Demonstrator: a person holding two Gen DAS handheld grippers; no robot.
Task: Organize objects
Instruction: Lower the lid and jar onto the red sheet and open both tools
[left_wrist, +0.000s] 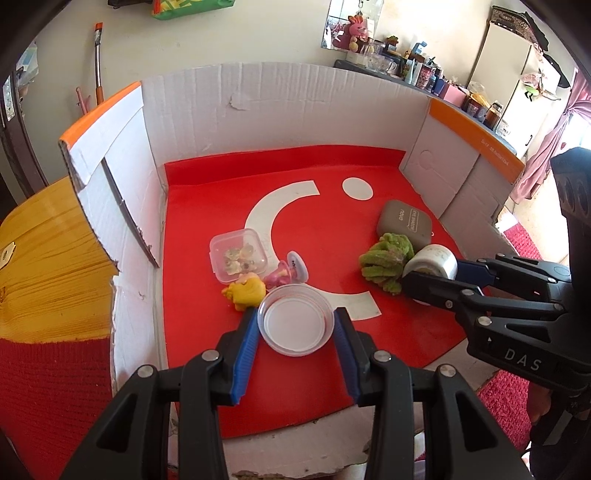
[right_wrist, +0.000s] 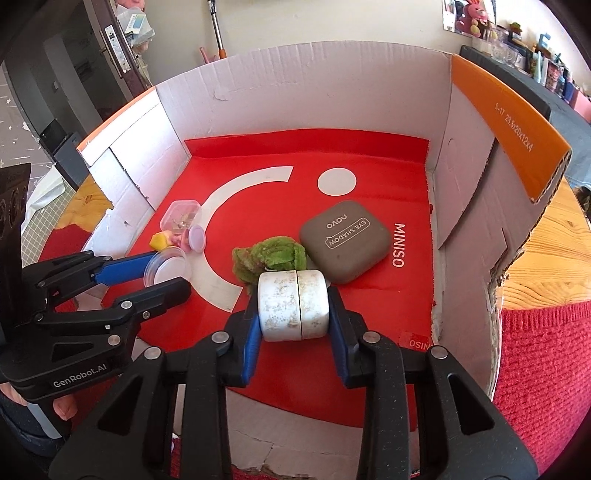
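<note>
Between my left gripper (left_wrist: 295, 325) pads sits the clear dish (left_wrist: 295, 319), lightly pinched, just beside the yellow toy (left_wrist: 245, 293); my right gripper (right_wrist: 293, 310) clamps the white pot (right_wrist: 293, 304). Lift level, slowly.

Both wrist cams close, angled down & fwd; share red mat (left_wrist: 229, 192) (right_wrist: 391, 177), left-side vs right-side.

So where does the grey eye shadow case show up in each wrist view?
Left wrist: eye shadow case right of centre, behind the green fuzzy toy.
Right wrist: the case centre-right, beside the MINISO lettering.
Shared landmark: the white dot on the red mat.
</note>
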